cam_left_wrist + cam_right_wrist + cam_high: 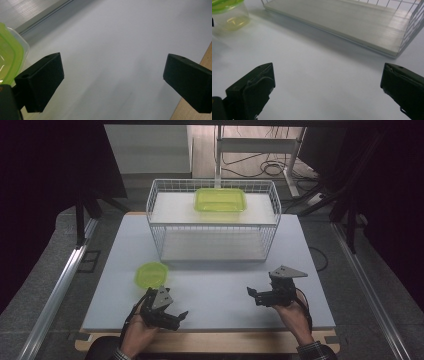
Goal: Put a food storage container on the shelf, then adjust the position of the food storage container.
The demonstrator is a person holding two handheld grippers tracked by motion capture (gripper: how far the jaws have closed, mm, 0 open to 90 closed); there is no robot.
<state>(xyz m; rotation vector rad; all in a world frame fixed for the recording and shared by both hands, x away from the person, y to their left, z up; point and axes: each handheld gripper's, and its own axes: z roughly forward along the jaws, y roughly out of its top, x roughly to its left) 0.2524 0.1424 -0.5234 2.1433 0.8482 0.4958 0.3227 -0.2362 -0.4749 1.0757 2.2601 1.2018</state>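
the white table (210,295) carries everything, and at its far end stands a white wire rack (212,220) with two shelves; a rectangular green-lidded box (220,200) sits on the upper one, well beyond both sets of fingers. the lower shelf (342,22) lies bare ahead of the right gripper's fingers.

the thing nearest the work is the small green-lidded container (151,274), standing on the table just beyond and slightly outboard of the left gripper (167,316). in the left gripper view it (8,55) peeks in beside the left-hand finger (40,82), not between the two. the right gripper (260,296) hangs over bare table with the container (229,15) far off past its left-hand finger (249,92).

both pairs of fingers are spread wide and hold nothing.

the likely step is picking up the small container with the left gripper. to do it well, swing the wrist until the container sits centred between the fingers, keep them spread until they straddle the clear body below the lid, then close gently; the thin plastic may flex or skid on the smooth table if caught off-centre. keep the right gripper clear.
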